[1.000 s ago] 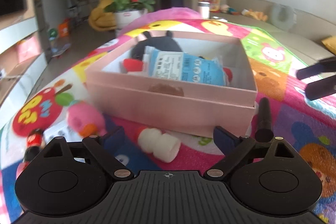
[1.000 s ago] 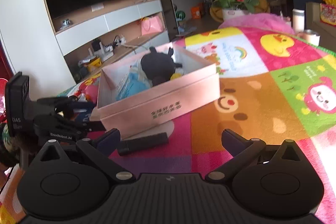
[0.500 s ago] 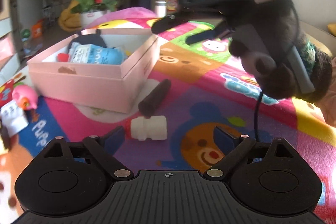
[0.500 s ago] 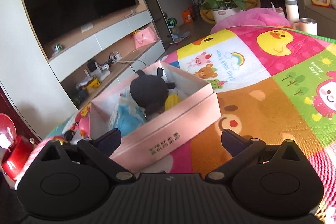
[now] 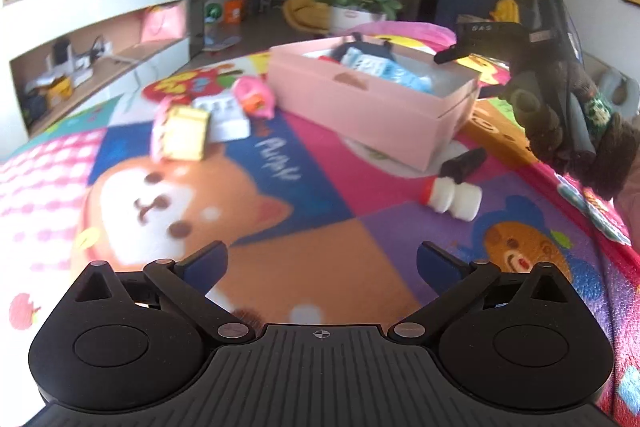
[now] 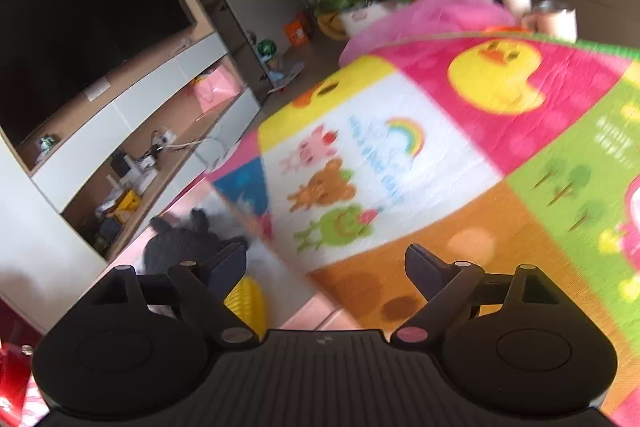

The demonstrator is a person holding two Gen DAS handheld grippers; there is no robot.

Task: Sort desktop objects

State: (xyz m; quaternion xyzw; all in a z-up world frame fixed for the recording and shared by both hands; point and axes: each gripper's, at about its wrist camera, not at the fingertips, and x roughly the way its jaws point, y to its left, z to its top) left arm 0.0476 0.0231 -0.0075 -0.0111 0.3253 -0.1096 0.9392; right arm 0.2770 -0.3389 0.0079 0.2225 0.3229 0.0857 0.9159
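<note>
Left gripper (image 5: pixel 322 263): fingers spread wide, nothing between them, only the cartoon-print mat (image 5: pixel 304 183) seen through the gap – the jaws have just been opening further. Right gripper (image 6: pixel 326 269): fingers also spread with nothing gripped, though the jaws have just been closing a little; its left finger sits over the open box.

Counted in the left wrist view, outward from the fingers:
- one white bottle with red cap (image 5: pixel 452 197), lying on its side on the mat
- one dark cylinder (image 5: pixel 464 163), lying just beyond the bottle, near the box corner
- one pink box (image 5: pixel 372 103), open, holding a blue-and-white packet (image 5: pixel 384 69) and a black plush (image 5: pixel 364 47)
- one yellow carton (image 5: pixel 184 137), one white card (image 5: pixel 226 115) and one pink toy (image 5: pixel 256 97), clustered left of the box
- one gloved hand (image 5: pixel 556 115) carrying the right gripper, held above the box's right end

In the right wrist view the black plush and one yellow item (image 6: pixel 248 301) are seen inside the box, under the left finger; blur hides detail.

Versus a second ago – the left view was close against the box wall, with bottle and cylinder right at the fingertips; now the box is well back and to the right, and the loose cluster is fully visible. The right view has gone from beside the box to directly over it.
</note>
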